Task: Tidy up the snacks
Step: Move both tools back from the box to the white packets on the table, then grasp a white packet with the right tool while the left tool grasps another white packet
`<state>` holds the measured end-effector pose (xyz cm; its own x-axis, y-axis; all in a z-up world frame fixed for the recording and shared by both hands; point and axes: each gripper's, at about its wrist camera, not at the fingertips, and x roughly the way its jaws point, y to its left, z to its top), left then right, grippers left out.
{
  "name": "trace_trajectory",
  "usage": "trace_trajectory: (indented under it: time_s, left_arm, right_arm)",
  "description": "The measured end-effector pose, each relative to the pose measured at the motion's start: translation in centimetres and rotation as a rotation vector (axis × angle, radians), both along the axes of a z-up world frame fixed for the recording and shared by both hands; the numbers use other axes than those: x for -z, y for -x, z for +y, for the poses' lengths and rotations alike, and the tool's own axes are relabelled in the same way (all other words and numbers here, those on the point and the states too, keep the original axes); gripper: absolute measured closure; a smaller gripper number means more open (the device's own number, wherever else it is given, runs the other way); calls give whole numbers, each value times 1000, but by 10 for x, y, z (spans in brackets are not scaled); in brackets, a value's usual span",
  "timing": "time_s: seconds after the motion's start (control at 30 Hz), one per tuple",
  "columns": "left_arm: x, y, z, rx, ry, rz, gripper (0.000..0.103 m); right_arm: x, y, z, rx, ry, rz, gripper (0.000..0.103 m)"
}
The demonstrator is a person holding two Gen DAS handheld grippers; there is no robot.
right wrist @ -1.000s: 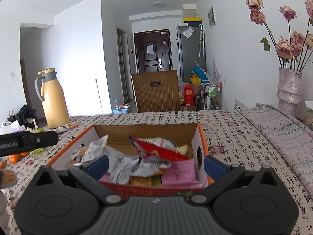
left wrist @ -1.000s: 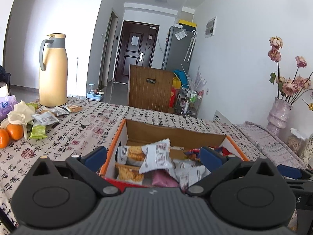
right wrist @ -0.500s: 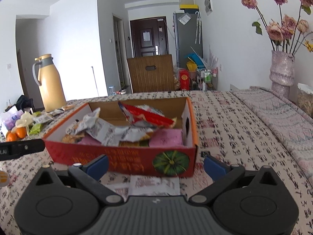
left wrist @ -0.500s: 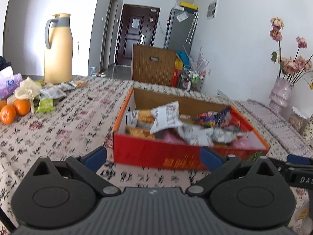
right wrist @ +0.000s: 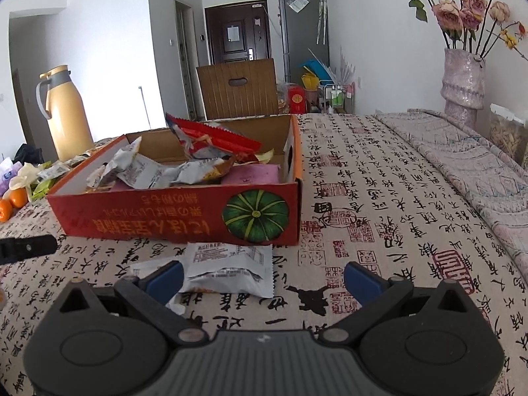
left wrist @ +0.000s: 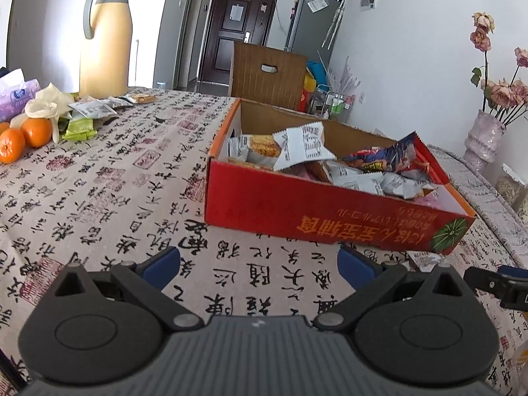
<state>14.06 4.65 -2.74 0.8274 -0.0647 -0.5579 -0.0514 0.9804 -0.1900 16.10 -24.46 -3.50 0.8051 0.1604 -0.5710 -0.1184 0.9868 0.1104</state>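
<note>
the red box (left wrist: 333,211) sits on the table cloth (left wrist: 99,198) and is full of snack packs (left wrist: 359,168). its front side has gold writing, printed upside down, and a green pumpkin picture (right wrist: 254,215) at one end. the words are too hard to read from here. the cloth is covered in black brush writing and red stamp marks.

the left gripper (left wrist: 258,262) is spread wide over bare cloth, in front of the box, with nothing between its blue fingers (left wrist: 161,263). the right gripper (right wrist: 263,276) is spread wide too. a white snack pack (right wrist: 231,269) lies flat on the cloth just in front of the box, near the right gripper's left finger (right wrist: 165,280). it has tiny print on it that cannot be read. whether the finger touches it cannot be told.

only the right view shows that whole white pack. the left view shows just a corner of it past the box, and the tip of the right gripper at the edge.

the left view shows more of the far-left pile: oranges (left wrist: 24,135), a green pack (left wrist: 80,129) and a purple tissue pack (left wrist: 16,99). both views show the yellow jug (left wrist: 105,39) and the vase of dried roses (right wrist: 463,76).
</note>
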Motion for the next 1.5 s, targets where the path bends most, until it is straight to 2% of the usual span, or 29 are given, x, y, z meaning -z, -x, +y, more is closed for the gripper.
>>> trace_trajectory:
  time_s: [0.33,0.53,0.67,0.8,0.9,0.97,1.03,1.2,1.23,1.27,1.5]
  left_arm:
    - [8,-3,-3,11,1,20,0]
    - [10,-5,-2,13,11,31,0]
    - [11,-7,-3,20,10,39,0]
    - [11,-6,-3,18,13,36,0]
    - [11,-6,-2,15,14,36,0]
    - [11,-6,-2,14,13,35,0]
    - [11,-6,-2,13,13,35,0]
    - [11,-6,-2,11,16,33,0]
    - [11,-6,-2,11,15,33,0]
    - [11,-5,-2,10,15,33,0]
    - [11,-5,-2,9,12,33,0]
  right_arm:
    - [2,-33,18,-11,43,48,0]
    - [14,-50,28,-22,35,91,0]
    - [22,-55,26,-45,-20,109,0]
    - [26,-55,29,-41,-4,95,2]
    - [27,-52,32,-46,7,75,11]
    - [27,-50,34,-43,24,67,20]
    - [28,-48,39,-36,79,55,26]
    - [26,-44,40,-60,67,39,43]
    - [26,-44,40,-65,65,36,52]
    - [25,-43,40,-68,69,31,73]
    - [21,-38,36,-74,42,14,83]
